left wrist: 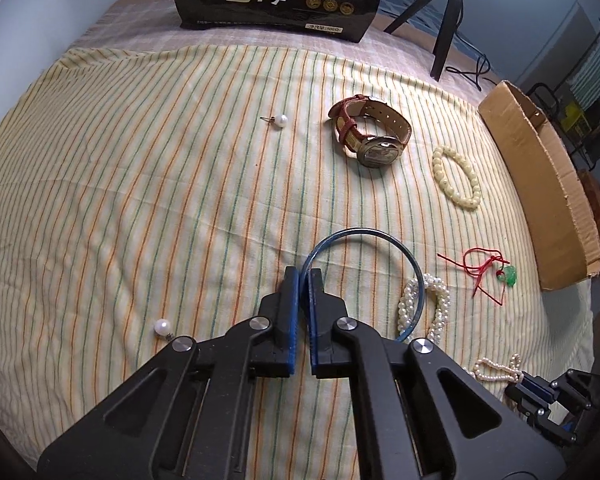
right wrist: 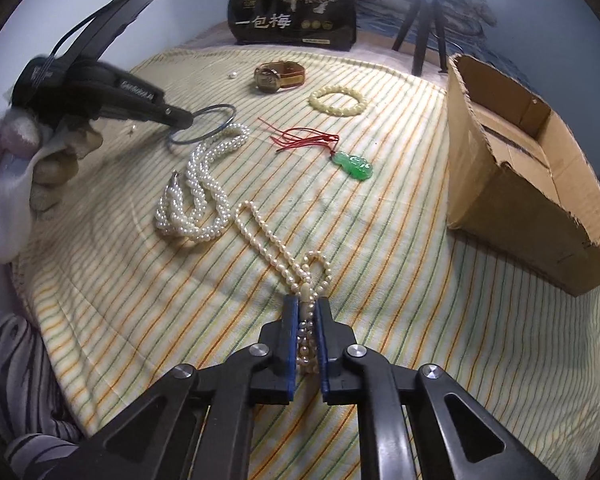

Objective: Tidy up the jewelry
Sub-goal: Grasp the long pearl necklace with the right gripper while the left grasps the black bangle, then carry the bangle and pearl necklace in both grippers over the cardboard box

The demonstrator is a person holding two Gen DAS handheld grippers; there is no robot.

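Right now both grippers are loaded. My left gripper [left wrist: 304, 280] has its blue-padded jaws pressed onto the thin blue ring bangle [left wrist: 380, 240], pinching it at the rim; the far arc of the bangle overlaps the twisted multi-strand white pearl bracelet [right wrist: 198, 196]. My right gripper [right wrist: 309, 312] is pinching the single-strand cream pearl necklace [right wrist: 268, 236] at its bunched end, with the rest trailing on the striped yellow cloth [right wrist: 380, 300].

Step in hand, I judge: grasp done, transfer to the open brown cardboard box [right wrist: 512, 184] pending.

Relative to the box: green jade pendant on red cord [right wrist: 354, 165] near its open side, cream bead bracelet [right wrist: 337, 99] farther off, brown-strapped wristwatch [right wrist: 278, 75] beyond that, loose pearl earrings [left wrist: 281, 121] farthest.

Next move calls for lifting the necklace clear so the tail doesn't snag the twisted bracelet, and freeing the bangle from the pearls.
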